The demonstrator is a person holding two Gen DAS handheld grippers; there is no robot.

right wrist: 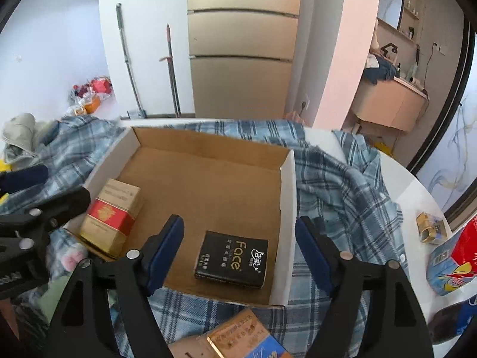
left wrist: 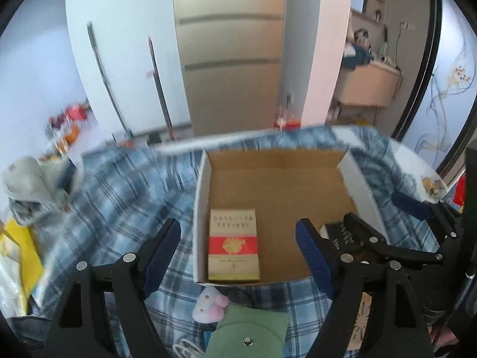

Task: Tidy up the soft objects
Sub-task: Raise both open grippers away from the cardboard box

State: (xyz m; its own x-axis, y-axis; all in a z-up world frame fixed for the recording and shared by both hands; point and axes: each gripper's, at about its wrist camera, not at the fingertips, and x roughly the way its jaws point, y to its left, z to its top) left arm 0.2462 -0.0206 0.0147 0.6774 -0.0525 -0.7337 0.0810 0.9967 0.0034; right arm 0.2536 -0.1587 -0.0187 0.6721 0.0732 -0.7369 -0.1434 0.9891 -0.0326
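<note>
Matt cardboard box (right wrist: 208, 179) on soft woven plaid cloth (right wrist: 337, 185).

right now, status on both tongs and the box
Left tongs open, empty. Right tongs open, empty. Cardboard box holds gold pack and black pack. Plush toy outside, at the box's near edge.

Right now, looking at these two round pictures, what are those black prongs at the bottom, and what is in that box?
No robot here: a person holds a two-finger clamp in each hand, with a wide-angle camera on each. One picture looks along the left gripper, the other along the right gripper. Both are open and hold nothing. Ahead, on a blue plaid cloth, sits an open cardboard box containing a gold and red packet and a black tissue pack. A small plush toy and a green pouch lie in front of the box.
</note>
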